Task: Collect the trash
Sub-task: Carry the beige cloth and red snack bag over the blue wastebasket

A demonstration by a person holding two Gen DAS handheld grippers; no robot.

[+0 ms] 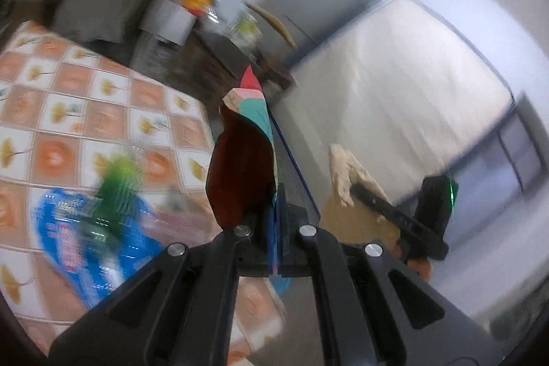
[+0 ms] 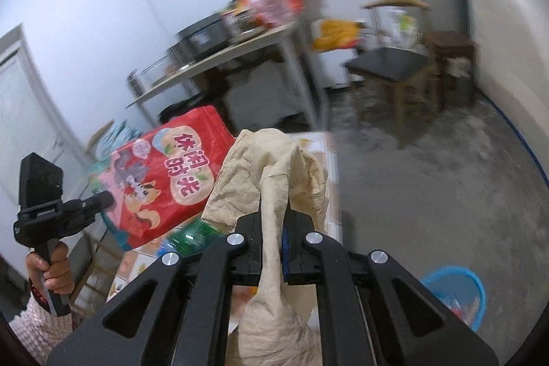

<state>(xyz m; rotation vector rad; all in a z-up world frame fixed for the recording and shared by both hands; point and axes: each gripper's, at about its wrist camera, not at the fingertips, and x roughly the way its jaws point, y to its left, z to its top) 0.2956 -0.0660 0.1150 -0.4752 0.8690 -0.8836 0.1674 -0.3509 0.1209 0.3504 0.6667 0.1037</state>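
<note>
My left gripper (image 1: 276,222) is shut on a red snack bag (image 1: 243,167), seen edge-on and held upright above the table. In the right wrist view the same bag (image 2: 164,177) shows its printed front, with the left gripper (image 2: 104,202) clamped on its left edge. My right gripper (image 2: 274,228) is shut on a crumpled beige paper tissue (image 2: 271,167) that drapes over and under the fingers. The left view shows the right gripper (image 1: 357,191) off the table's right side, carrying the tissue (image 1: 343,174). A blue basket (image 2: 477,287) holding some trash stands on the floor at lower right.
A blue wrapper (image 1: 68,228) and a blurred green bottle (image 1: 120,184) lie on the table with the orange-and-white cloth (image 1: 68,91). Beyond are a steel table (image 2: 223,54) piled with goods, a dark chair (image 2: 387,64) and a white mattress (image 1: 394,91) against the wall. Bare concrete floor (image 2: 429,177) lies to the right.
</note>
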